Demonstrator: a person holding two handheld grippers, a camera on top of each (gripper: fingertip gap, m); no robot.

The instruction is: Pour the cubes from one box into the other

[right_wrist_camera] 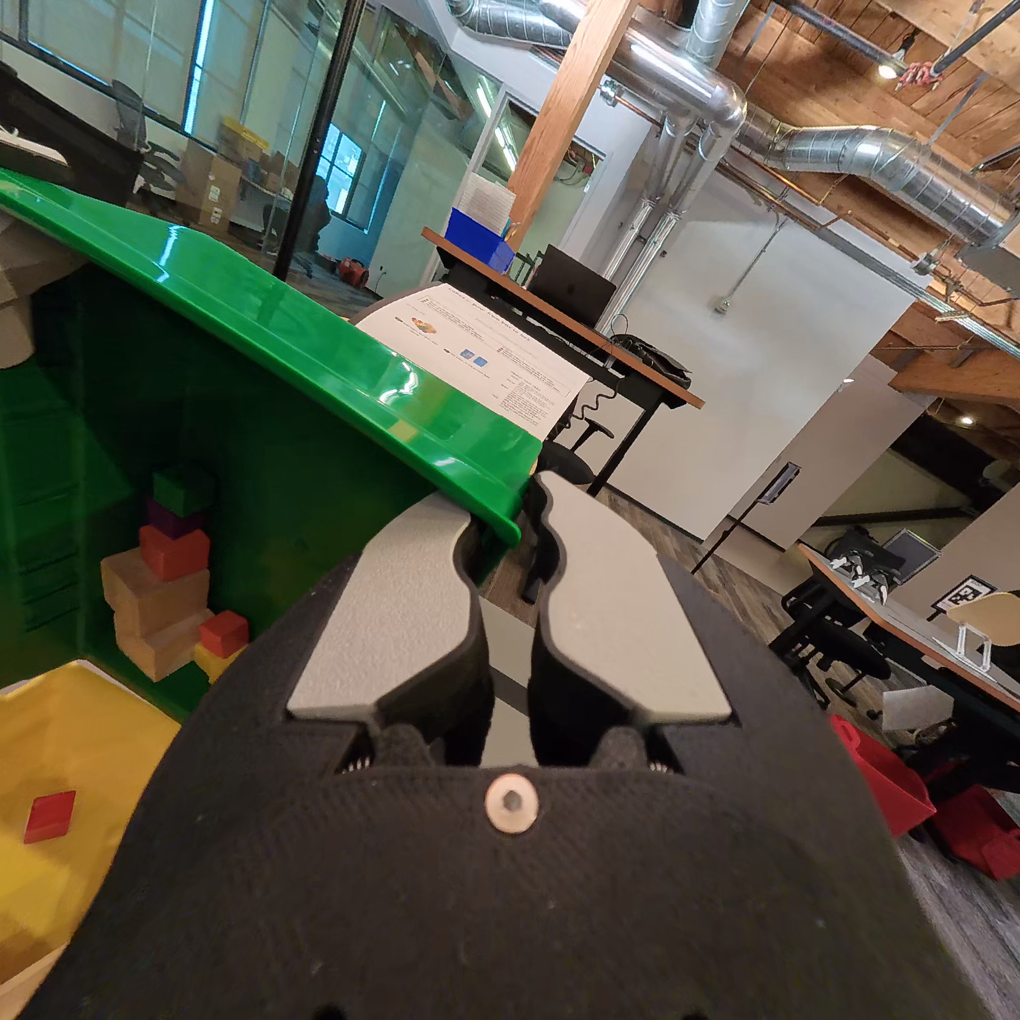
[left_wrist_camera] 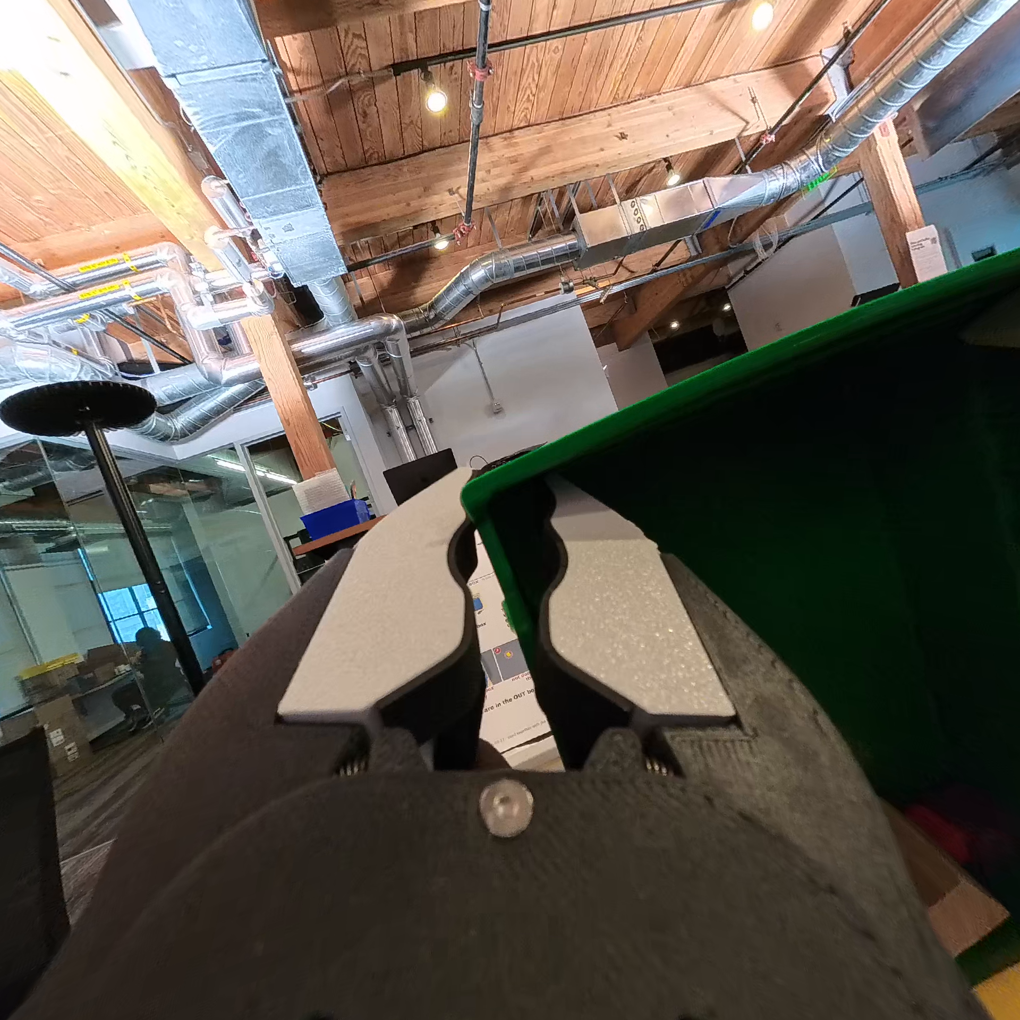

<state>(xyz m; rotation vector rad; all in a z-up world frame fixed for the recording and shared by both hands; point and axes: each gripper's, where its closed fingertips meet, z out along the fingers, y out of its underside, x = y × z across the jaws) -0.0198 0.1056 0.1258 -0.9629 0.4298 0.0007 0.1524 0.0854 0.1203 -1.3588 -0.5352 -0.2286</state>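
I hold a green box [left_wrist_camera: 800, 552] lifted and tipped between both grippers. My left gripper [left_wrist_camera: 510, 491] is shut on its left wall. My right gripper [right_wrist_camera: 502, 499] is shut on the rim of its right wall [right_wrist_camera: 309, 336]. Inside the green box, several wooden cubes [right_wrist_camera: 165, 585], plain, red, purple, green and yellow, lie piled at its low end. Below it sits a yellow box [right_wrist_camera: 83, 773] with one red cube [right_wrist_camera: 49, 816] in it. A corner of the yellow box also shows in the left wrist view [left_wrist_camera: 1002, 1002].
A printed sheet [right_wrist_camera: 497, 359] lies beyond the green box. Behind it stands a desk with a blue bin [right_wrist_camera: 479, 240] and a laptop [right_wrist_camera: 574, 292]. Red bins [right_wrist_camera: 883, 784] lie on the floor at right. A black pole [left_wrist_camera: 132, 530] stands at left.
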